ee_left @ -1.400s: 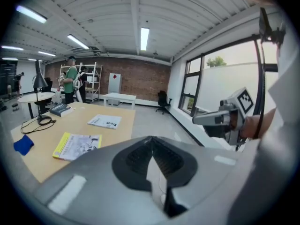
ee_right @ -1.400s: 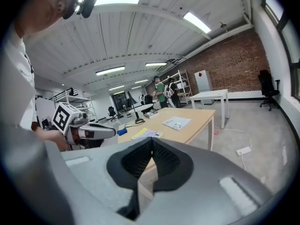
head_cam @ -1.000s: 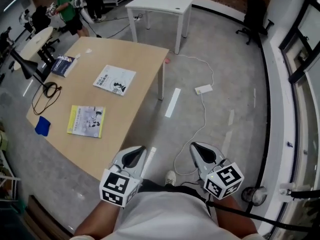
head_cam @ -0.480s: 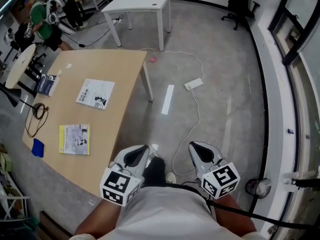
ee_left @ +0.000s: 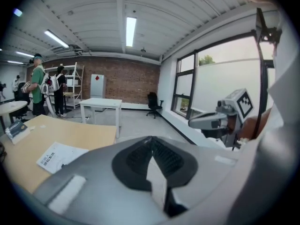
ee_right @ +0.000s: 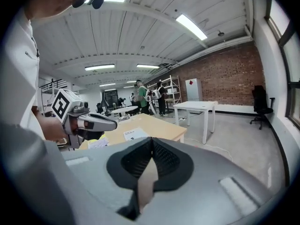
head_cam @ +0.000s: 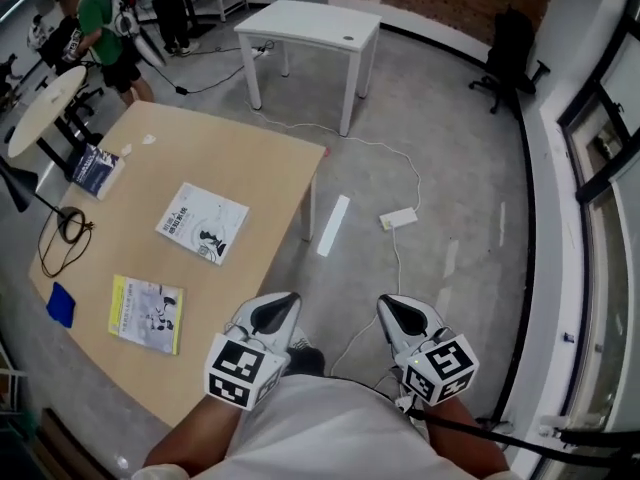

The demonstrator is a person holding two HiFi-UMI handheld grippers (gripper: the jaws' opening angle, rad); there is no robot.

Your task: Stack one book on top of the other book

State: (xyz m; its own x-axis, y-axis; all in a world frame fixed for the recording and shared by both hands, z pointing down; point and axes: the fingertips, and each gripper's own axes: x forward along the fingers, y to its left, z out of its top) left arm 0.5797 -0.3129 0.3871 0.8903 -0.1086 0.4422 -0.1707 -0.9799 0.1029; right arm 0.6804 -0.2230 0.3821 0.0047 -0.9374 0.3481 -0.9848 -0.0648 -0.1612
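Observation:
A white book (head_cam: pixel 202 237) lies flat in the middle of the wooden table (head_cam: pixel 250 168). A yellow-edged book (head_cam: pixel 147 313) lies nearer to me on the left, apart from the white one. Both grippers are held close to my body beyond the table's right edge, over the floor. My left gripper (head_cam: pixel 287 300) is shut with nothing in it, and so is my right gripper (head_cam: pixel 386 304). In the left gripper view the left gripper (ee_left: pixel 151 139) shows closed jaws, with the white book (ee_left: pixel 61 154) off to the left. In the right gripper view the right gripper (ee_right: pixel 151 142) is closed too, with the white book (ee_right: pixel 135 134) beyond it.
A dark blue book (head_cam: pixel 97 171), a black cable (head_cam: pixel 65 226) and a blue cloth (head_cam: pixel 60 304) lie on the table's left part. A white table (head_cam: pixel 310 20) stands behind it. A power strip with its cord (head_cam: pixel 398 217) lies on the floor. An office chair (head_cam: pixel 510 33) and people (head_cam: pixel 100 18) are farther off.
The whole head view has shifted as the person moved beside the table; the books now sit lower and nearer. Both grippers stay shut and keep their place before the body.

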